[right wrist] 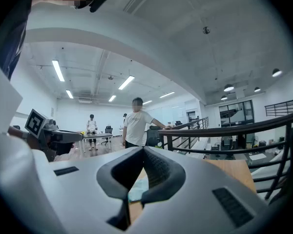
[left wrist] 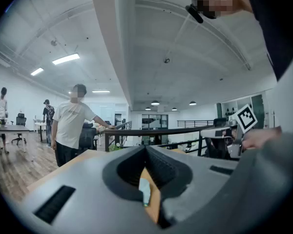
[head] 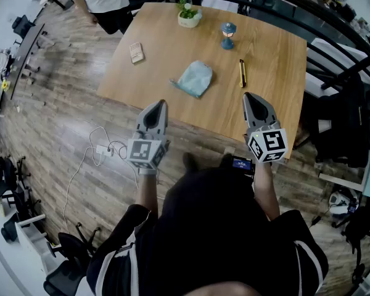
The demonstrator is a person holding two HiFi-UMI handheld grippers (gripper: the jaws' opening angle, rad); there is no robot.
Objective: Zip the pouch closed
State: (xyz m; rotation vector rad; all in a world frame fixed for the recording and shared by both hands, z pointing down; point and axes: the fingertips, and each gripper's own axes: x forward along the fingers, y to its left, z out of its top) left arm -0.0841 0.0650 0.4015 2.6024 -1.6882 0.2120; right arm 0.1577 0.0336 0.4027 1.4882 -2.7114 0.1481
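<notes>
I hold the left gripper and the right gripper clenched on nothing, side by side at the near edge of the table, low centre of the head view; I judge this a ready stance before reaching. The pale blue pouch lies mid-table, above and between them, untouched. No brand or writing is legible, only the square markers on the gripper cubes.

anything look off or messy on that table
Nothing looks spilled or damaged. The pouch lies slanted on the table, with nothing touching it. The left gripper and right gripper are shut and empty, short of it.
</notes>
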